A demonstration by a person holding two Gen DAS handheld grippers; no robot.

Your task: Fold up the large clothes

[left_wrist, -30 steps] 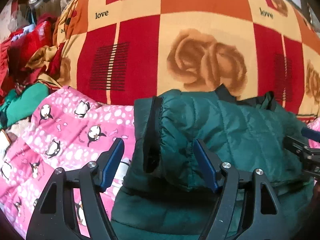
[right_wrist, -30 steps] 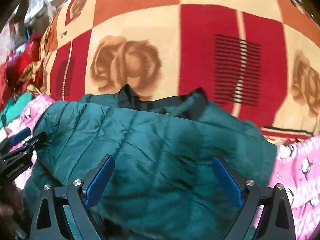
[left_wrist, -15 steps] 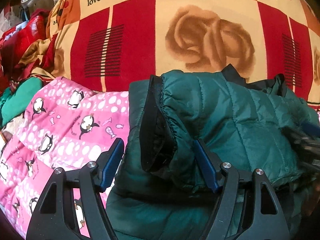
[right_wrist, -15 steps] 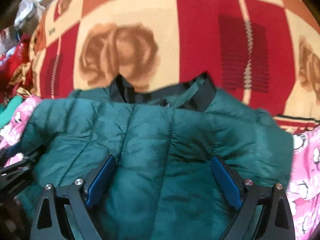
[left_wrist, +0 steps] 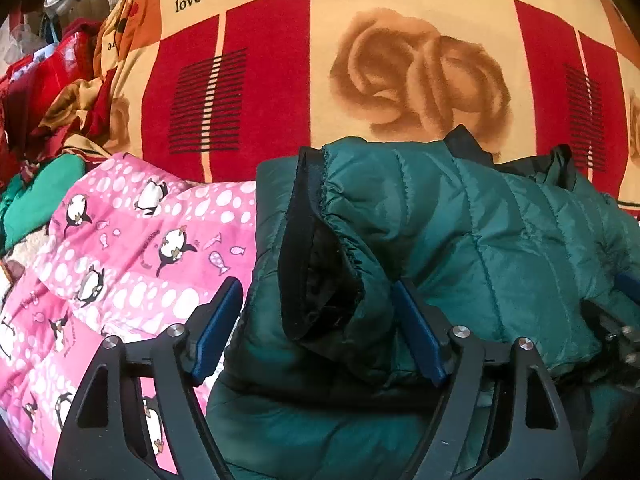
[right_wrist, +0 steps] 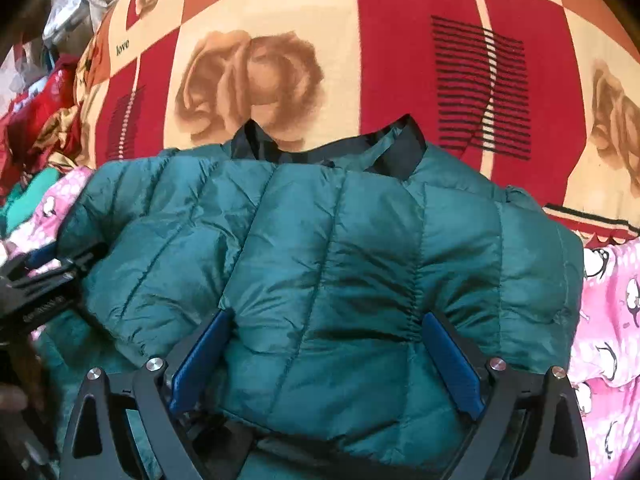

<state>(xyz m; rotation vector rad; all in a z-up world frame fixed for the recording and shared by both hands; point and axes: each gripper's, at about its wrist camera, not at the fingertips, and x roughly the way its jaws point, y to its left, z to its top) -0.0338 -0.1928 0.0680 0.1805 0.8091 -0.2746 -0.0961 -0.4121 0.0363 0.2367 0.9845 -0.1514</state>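
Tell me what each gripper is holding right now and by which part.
Neither is clamped. The left gripper stands open around the dark green quilted puffer jacket's black-lined cuff; the right gripper stands open around its folded body.

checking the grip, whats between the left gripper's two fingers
In the left wrist view, the green puffer jacket's black-lined sleeve cuff sits between the open left gripper's fingers.

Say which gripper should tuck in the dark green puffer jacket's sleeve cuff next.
Left. The left gripper has its open jaws either side of the black-lined sleeve cuff of the dark green quilted puffer jacket; the right gripper straddles the jacket's body.
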